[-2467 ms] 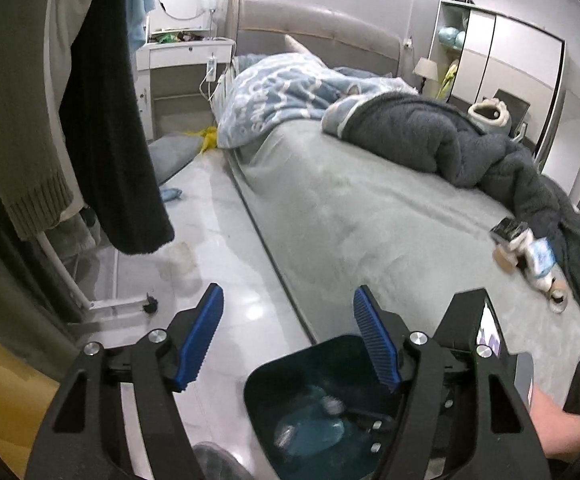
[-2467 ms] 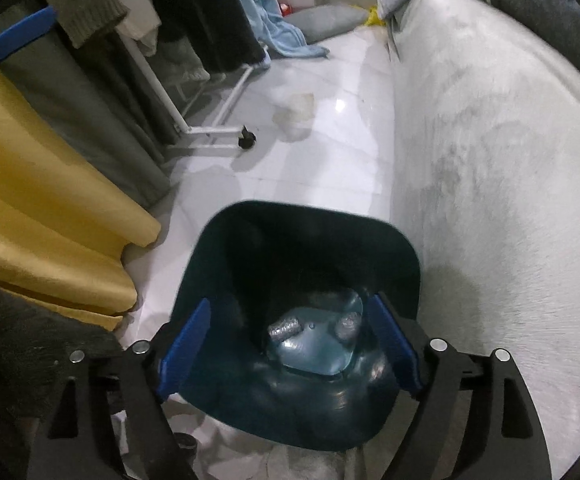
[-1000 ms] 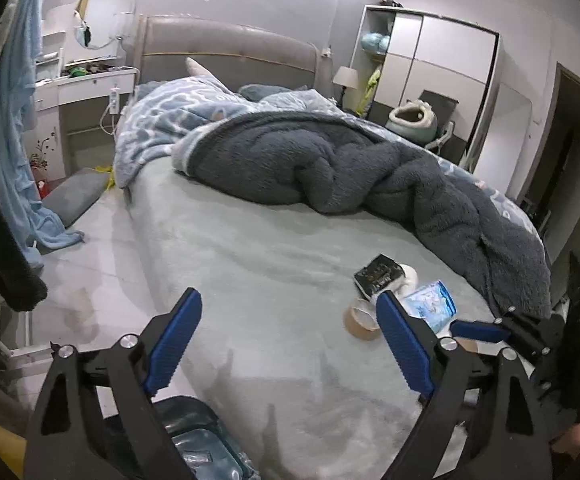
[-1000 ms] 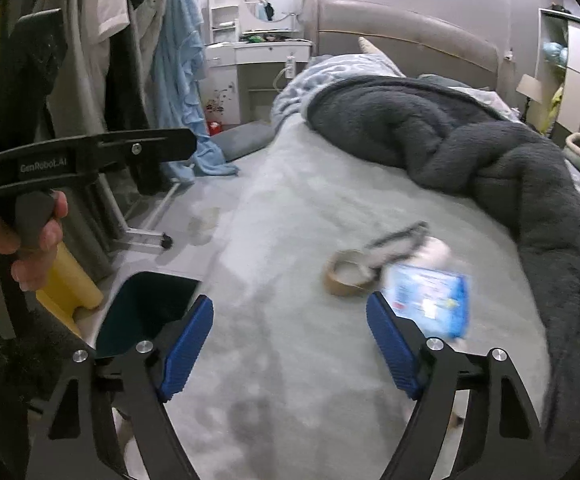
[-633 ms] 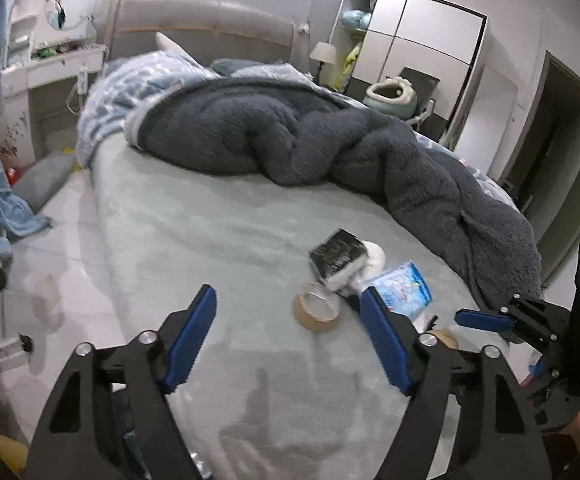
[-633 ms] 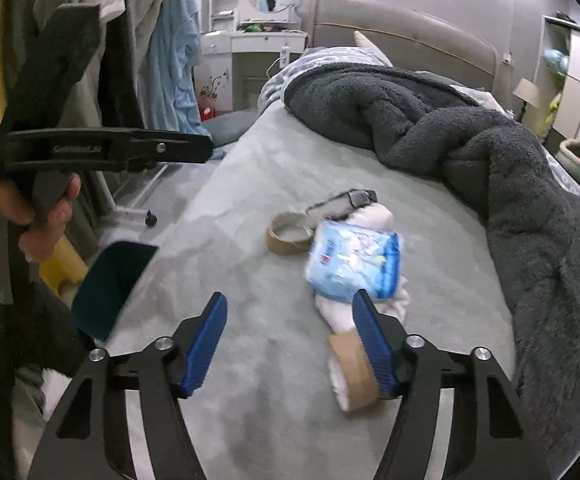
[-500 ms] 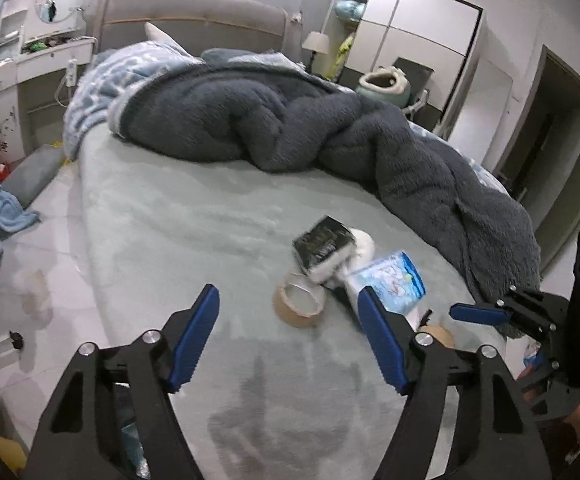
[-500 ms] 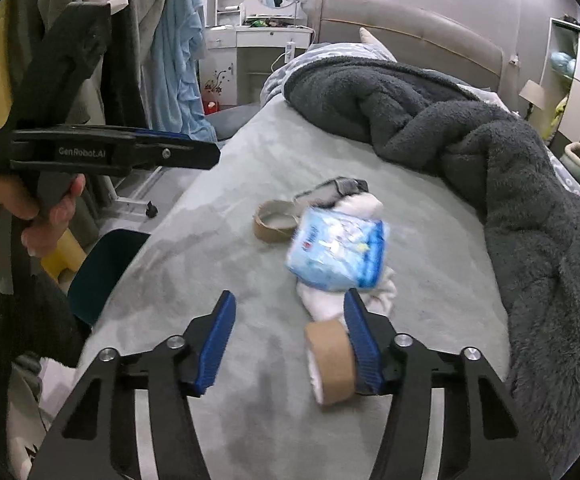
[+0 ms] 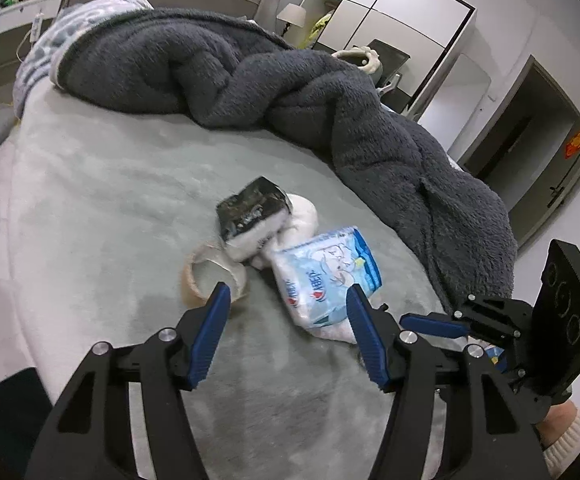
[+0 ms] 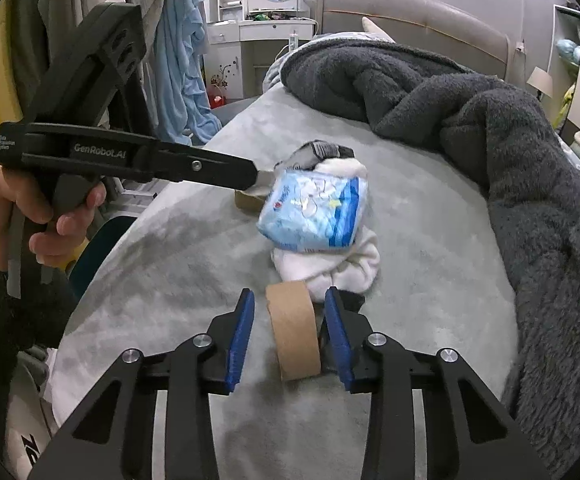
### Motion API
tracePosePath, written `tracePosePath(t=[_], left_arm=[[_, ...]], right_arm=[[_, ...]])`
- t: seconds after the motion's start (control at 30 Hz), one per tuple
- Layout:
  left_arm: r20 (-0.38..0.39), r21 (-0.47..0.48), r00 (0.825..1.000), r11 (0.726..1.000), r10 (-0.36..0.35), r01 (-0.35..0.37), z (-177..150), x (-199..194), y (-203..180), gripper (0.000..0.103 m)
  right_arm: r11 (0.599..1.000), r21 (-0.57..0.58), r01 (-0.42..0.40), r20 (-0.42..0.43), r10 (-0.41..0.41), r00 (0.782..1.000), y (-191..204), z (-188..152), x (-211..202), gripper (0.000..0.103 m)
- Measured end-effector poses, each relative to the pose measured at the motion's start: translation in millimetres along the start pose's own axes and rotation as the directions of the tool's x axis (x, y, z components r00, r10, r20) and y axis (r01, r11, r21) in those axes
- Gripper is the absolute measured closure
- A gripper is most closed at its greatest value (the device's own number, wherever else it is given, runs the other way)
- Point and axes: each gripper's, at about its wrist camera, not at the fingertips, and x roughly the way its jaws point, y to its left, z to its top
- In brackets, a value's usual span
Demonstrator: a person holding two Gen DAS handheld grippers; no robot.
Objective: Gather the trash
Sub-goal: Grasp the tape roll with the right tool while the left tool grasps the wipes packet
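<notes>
Trash lies in a heap on the grey bed [image 9: 109, 208]: a blue-white tissue pack [image 9: 328, 276] [image 10: 316, 210], a black packet [image 9: 251, 206], white crumpled cloth [image 10: 338, 268], and a used tape ring [image 9: 209, 276]. A brown tape roll [image 10: 294, 334] stands on edge between the jaws of my right gripper [image 10: 290, 308], which is open, jaws close either side of the roll without touching it. My left gripper [image 9: 285, 300] is open and empty, just before the tissue pack and tape ring. The dark teal bin [image 10: 97, 240] shows beside the bed.
A dark grey fleece blanket [image 9: 290, 92] is piled along the far and right side of the bed. Clothes [image 10: 177, 60] hang on a rack at the left. A dresser [image 10: 261, 36], wardrobe [image 9: 390, 12] and doorway [image 9: 530, 128] stand beyond.
Both grippers rose from over the bin and moved onto the bed toward the heap. My right gripper has narrowed around the brown tape roll. My left gripper has come closer to the tissue pack.
</notes>
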Motion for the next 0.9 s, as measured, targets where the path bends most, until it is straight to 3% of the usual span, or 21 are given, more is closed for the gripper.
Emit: tracePosePath(t=[0.23, 0.47, 0.73, 0.9], left_arm=[[-0.008, -0.060, 0.997, 0.996, -0.073, 0.073, 0.3, 17.3, 1.1, 0.041], [-0.026, -0.146, 0.993, 0.983, -0.117, 0.112, -1.5, 34.4, 13.1, 0.052], [-0.054, -0.171, 0.983, 0.971, -0.177, 0.166, -3.3, 45.6, 12.5, 0.052], [-0.049, -0.177, 0.982, 0.969, -0.184, 0.173, -3.3, 47.8, 12.8, 0.068]], right_arm=[[1.000, -0.008, -0.006, -0.026, 0.006, 1.000, 1.1, -8.1, 6.6, 0.080], [1.000, -0.015, 0.000, -0.021, -0.001, 1.000, 1.2, -9.6, 4.7, 0.081], [1.000, -0.020, -0.018, -0.006, 0.018, 1.000, 5.4, -9.8, 0.2, 0.081], [1.000, -0.012, -0.025, -0.001, 0.025, 1.000, 5.3, -9.7, -0.1, 0.081]])
